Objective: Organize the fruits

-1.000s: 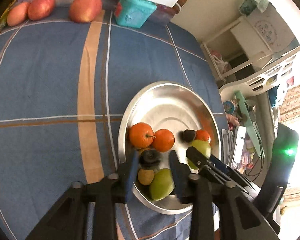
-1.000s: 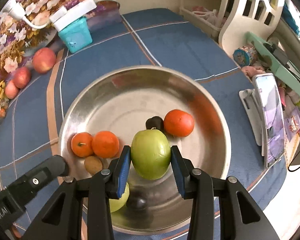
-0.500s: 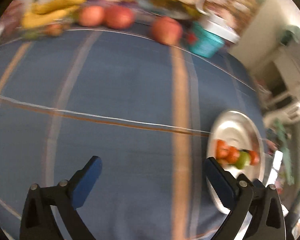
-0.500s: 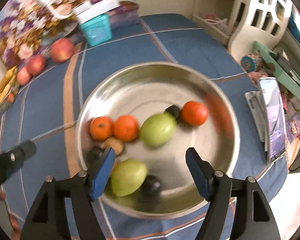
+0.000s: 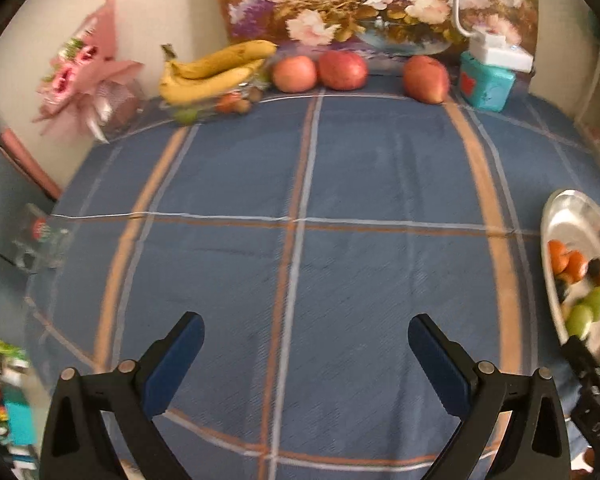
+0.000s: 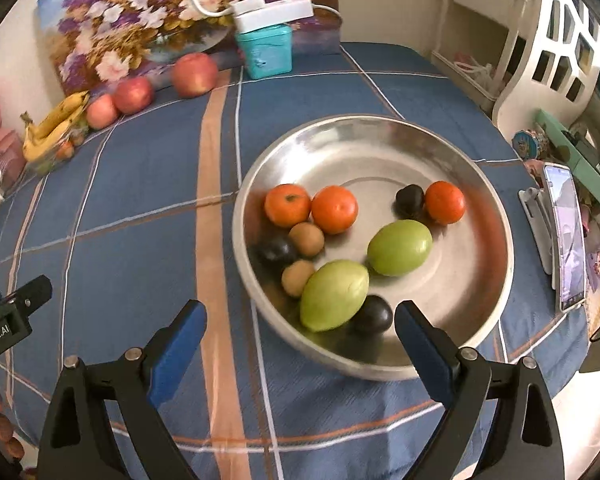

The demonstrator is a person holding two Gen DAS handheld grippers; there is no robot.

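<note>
Blue plaid cloth with orange and white stripes covers the bench (image 5: 380, 168), and a floral painting (image 5: 360, 0) leans on the wall at the far edge. The left gripper (image 5: 306, 344) has its fingers spread wide with nothing between them, just bare cloth ahead. Way out past its fingertips sit bananas (image 5: 212, 72) and three red apples (image 5: 342, 70) in a row, then a teal box (image 5: 486, 86).

The right gripper (image 6: 300, 332) is spread wide too and holds nothing. Just ahead of its fingers is the shiny round metal bowl (image 6: 380, 140), smooth and reflective, holding two green mangoes (image 6: 334, 295), three oranges (image 6: 334, 209), two small brown kiwis (image 6: 306, 239) and dark plums (image 6: 372, 314).

Only the right wrist view shows the bowl properly; in the left view it's a sliver off to the right of the fingers. Same view catches a phone (image 6: 565, 236) on a stand, right of the bowl, and "Robot.AI" lettering on the other gripper's body at the left edge.
</note>
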